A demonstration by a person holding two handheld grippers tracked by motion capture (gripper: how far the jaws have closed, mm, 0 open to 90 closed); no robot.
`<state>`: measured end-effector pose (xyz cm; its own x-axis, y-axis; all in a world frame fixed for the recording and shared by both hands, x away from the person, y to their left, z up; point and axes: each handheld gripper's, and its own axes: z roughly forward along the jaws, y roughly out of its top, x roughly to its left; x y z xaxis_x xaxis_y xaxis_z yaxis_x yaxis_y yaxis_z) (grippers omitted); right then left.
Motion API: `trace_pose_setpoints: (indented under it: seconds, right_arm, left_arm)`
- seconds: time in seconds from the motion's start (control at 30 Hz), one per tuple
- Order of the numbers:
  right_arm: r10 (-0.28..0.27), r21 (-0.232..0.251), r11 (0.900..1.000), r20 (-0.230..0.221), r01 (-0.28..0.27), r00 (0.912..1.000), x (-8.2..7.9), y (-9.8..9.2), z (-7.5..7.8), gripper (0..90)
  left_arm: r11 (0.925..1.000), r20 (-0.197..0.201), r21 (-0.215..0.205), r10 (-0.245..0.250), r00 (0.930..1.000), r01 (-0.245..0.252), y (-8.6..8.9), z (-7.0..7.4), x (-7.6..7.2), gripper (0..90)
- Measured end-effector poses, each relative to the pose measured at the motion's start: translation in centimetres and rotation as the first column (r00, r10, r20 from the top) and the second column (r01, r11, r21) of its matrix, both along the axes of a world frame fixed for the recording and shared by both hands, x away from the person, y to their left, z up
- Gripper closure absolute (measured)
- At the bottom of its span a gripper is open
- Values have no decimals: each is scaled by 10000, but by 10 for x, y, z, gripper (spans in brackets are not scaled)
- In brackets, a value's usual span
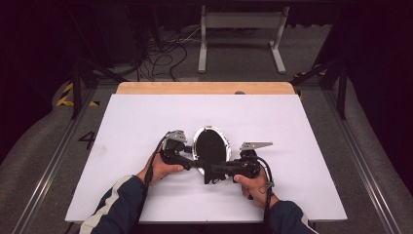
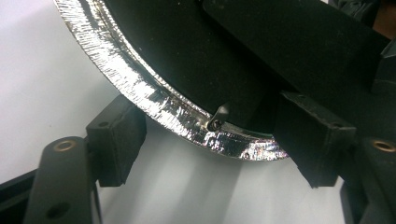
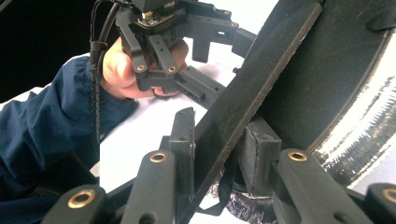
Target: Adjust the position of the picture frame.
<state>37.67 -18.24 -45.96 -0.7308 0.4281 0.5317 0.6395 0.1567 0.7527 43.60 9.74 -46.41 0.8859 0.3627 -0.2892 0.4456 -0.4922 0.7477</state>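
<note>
Foil pan (image 1: 211, 141) with a black flat strip (image 1: 211, 163) across it, between our two grippers at the middle of the white table (image 1: 292, 146).

We see the pan's black inside bare apart from that strip, which runs toward the near side. Our right gripper (image 3: 218, 154) is clenched on the strip at the pan's near edge. Our left gripper (image 2: 210, 140) straddles the pan's crinkled left rim (image 2: 140, 88), pads apart from it, so released.
</note>
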Motion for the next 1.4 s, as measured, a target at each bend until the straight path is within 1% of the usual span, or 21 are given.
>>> trace_pose_setpoints:
  seconds: [0.1, 0.17, 0.2, 0.3, 0.33, 0.4, 0.43, 0.47, 0.53, 0.6, 0.67, 0.73, 0.77, 0.93, 1.0, 1.07, 1.13, 1.2, 1.27, 1.33, 1.4]
  right_arm:
    - [146, -21, 9999, 123, -146, 9998, -1, 0, 1, 701]
    - [204, -191, 9996, 296, -199, 9994, -2, 1, 3, 703]
    - [206, -270, 9994, 404, -195, 9990, -2, 1, 4, 705]
    - [84, -284, 9996, 505, -70, 9987, -1, 1, 7, 705]
    - [34, -170, 9999, 404, -27, 9992, -1, 0, 7, 703]
    - [-125, 42, 9999, 261, 124, 9996, 2, -2, 6, 700]
    - [-222, -19, 9998, 262, 223, 9994, 2, -2, 6, 701]
    - [-290, -55, 9996, 290, 291, 9992, 3, -1, 5, 704]
    - [-321, -246, 9991, 414, 331, 9986, 2, 1, 6, 704]
    - [-350, -331, 9988, 566, 369, 9978, 2, 2, 7, 704]
    - [-495, -637, 9965, 634, 535, 9968, 1, 4, 7, 716]
    - [-587, -846, 9943, 681, 644, 9960, 0, 6, 4, 741]
    - [-584, -809, 9947, 676, 639, 9960, 0, 5, 4, 742]
    - [-657, -1047, 9917, 842, 744, 9943, -3, 6, 6, 737]
    - [-708, -1119, 9905, 849, 801, 9939, -3, 7, 7, 739]
    - [-801, -1279, 9875, 965, 921, 9921, -5, 9, 8, 740]
    - [-752, -1300, 9876, 1034, 884, 9918, -5, 10, 8, 745]
    - [-749, -1287, 9878, 987, 874, 9923, -4, 9, 8, 745]
    - [-711, -1363, 9871, 1004, 845, 9924, -3, 9, 8, 745]
    - [-639, -1431, 9865, 1111, 796, 9918, -3, 10, 9, 746]
    - [-529, -1566, 9850, 1272, 727, 9905, -4, 11, 11, 746]
  left_arm:
    - [9995, 49, -300, 7, 10000, -6, 5, 3, 0, 347]
    - [9996, 408, -280, 51, 9992, -40, 6, 5, 0, 376]
    - [9990, 466, -402, 207, 9987, -189, 6, 7, -2, 391]
    - [9985, 1171, -406, 411, 9923, -365, 9, 16, -6, 466]
    - [9977, 1357, -466, 557, 9892, -498, 10, 19, -7, 491]
    - [9972, 1932, -384, 710, 9786, -648, 9, 25, -11, 516]
    - [9970, 2095, -358, 745, 9750, -685, 9, 27, -12, 529]
    - [9972, 2369, -256, 749, 9687, -708, 10, 30, -13, 541]
    - [9969, 2663, -255, 785, 9607, -744, 10, 33, -17, 550]
    - [9963, 3153, -374, 856, 9451, -777, 11, 38, -21, 582]
    - [9971, 3516, -303, 765, 9330, -703, 11, 41, -24, 605]
    - [9975, 3543, -362, 703, 9325, -615, 11, 41, -26, 613]
    - [9976, 3606, -405, 678, 9303, -570, 11, 41, -26, 615]
    - [9968, 3550, -576, 717, 9321, -547, 12, 39, -27, 622]
    - [9974, 3523, -374, 714, 9332, -622, 11, 37, -26, 608]
    - [9975, 3327, -278, 700, 9404, -644, 11, 32, -23, 590]
    - [9981, 2962, -324, 600, 9532, -528, 10, 28, -20, 588]
    - [9994, 2663, -129, 346, 9633, -323, 6, 23, -18, 570]
    - [9999, 2503, 18, 104, 9681, -112, 2, 19, -16, 543]
    - [9999, 2248, -131, 139, 9743, -112, 2, 17, -13, 513]
    - [9995, 1876, -290, -82, 9822, 139, 2, 14, -10, 503]
